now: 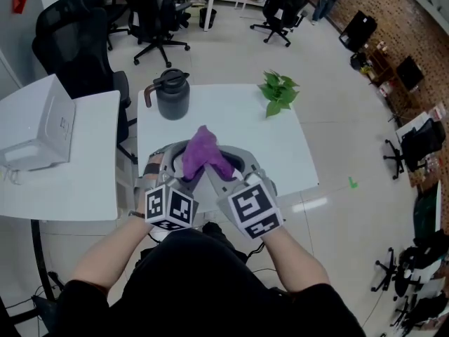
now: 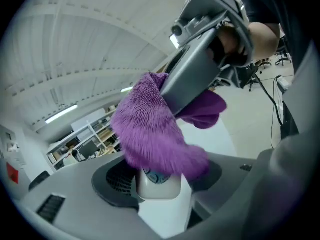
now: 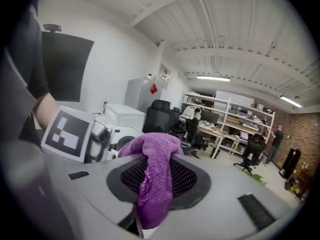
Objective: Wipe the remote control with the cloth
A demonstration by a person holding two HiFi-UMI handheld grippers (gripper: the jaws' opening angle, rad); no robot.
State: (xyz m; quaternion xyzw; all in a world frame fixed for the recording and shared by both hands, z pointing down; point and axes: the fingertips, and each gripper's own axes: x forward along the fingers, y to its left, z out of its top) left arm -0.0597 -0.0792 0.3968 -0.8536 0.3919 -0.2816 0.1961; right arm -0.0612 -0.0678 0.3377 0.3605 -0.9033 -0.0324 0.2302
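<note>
A white remote control (image 2: 158, 183) with a blue button stands end-on between the jaws of my left gripper (image 2: 159, 186), which is shut on it. A fuzzy purple cloth (image 2: 150, 129) drapes over the remote's top. My right gripper (image 3: 150, 194) is shut on that cloth (image 3: 154, 176), a fold of which hangs down between its jaws. In the head view both grippers, left (image 1: 177, 161) and right (image 1: 228, 167), are held close together over the near edge of the white table (image 1: 238, 128), with the cloth (image 1: 203, 153) bunched between them and hiding the remote.
A dark grey jug (image 1: 172, 95) stands at the table's far left and a small green plant (image 1: 278, 92) at its far right. A white box-shaped device (image 1: 35, 125) sits on a second table to the left. Office chairs (image 1: 156, 12) stand beyond.
</note>
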